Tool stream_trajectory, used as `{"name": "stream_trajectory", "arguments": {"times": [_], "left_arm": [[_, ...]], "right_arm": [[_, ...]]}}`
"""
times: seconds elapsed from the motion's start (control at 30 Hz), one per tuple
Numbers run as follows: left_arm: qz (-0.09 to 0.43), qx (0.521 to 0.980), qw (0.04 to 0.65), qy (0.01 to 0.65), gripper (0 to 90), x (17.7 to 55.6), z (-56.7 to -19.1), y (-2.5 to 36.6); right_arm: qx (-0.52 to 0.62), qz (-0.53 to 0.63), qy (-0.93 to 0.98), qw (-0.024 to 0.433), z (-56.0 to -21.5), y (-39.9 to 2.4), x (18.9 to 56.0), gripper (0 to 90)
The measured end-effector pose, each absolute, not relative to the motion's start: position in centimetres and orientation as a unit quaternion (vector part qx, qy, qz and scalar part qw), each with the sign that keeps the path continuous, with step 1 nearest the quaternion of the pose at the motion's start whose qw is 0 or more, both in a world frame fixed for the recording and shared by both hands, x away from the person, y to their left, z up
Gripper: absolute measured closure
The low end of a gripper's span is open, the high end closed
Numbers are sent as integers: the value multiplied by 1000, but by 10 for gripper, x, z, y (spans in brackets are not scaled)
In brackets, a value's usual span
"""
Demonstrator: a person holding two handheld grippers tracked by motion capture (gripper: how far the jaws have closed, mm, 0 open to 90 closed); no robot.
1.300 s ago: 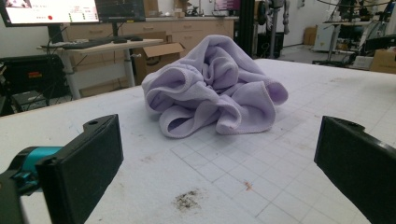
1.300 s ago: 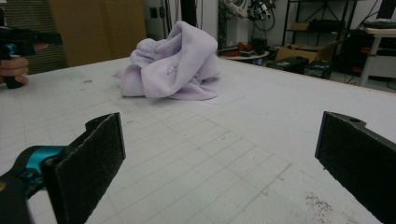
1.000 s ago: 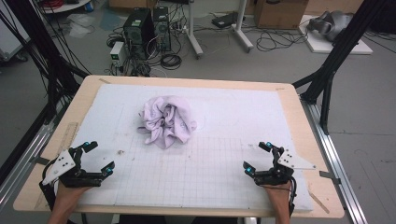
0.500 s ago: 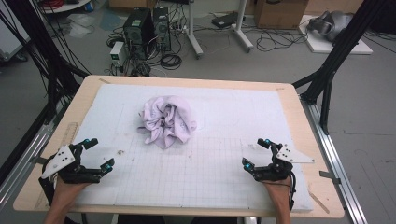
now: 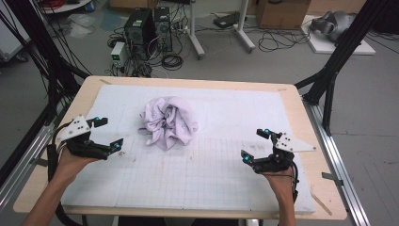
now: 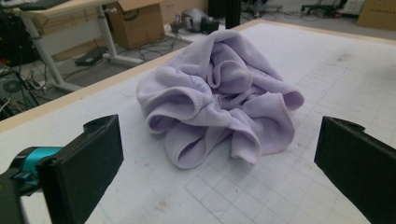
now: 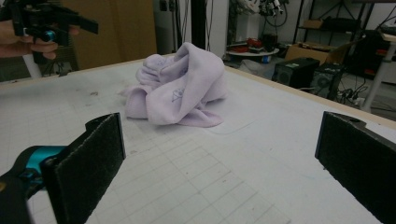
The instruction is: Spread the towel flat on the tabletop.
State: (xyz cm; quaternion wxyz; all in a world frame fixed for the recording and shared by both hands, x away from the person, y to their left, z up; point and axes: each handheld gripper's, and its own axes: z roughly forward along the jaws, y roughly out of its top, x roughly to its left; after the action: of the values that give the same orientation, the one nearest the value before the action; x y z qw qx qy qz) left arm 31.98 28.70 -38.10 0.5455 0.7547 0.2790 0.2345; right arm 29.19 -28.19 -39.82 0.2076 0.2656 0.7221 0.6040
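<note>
Logo on cloth (image 7: 180, 88) faces right tongs (image 7: 219, 163).

Ahead of my left gripper (image 5: 104, 134): bare grid mat (image 5: 197, 174).
Obstacle: only the crumpled lilac towel (image 5: 168, 122), mid-table.

A lab — computer towers (image 5: 149, 26) and loose cables (image 5: 275, 41) on the floor, black rig frame (image 5: 350, 44).
</note>
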Motion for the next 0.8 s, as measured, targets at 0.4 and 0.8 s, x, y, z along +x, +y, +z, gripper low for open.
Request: {"name": "stream_trajectory", "arguments": {"times": [0.4, 0.8], "left_arm": [[194, 792, 506, 279, 17, 368, -362, 250], [201, 802, 482, 290, 17, 397, -358, 229]], "right_arm": [[254, 595, 738, 192, -382, -264, 314, 5], [238, 562, 772, 180, -356, -222, 345, 5]]}}
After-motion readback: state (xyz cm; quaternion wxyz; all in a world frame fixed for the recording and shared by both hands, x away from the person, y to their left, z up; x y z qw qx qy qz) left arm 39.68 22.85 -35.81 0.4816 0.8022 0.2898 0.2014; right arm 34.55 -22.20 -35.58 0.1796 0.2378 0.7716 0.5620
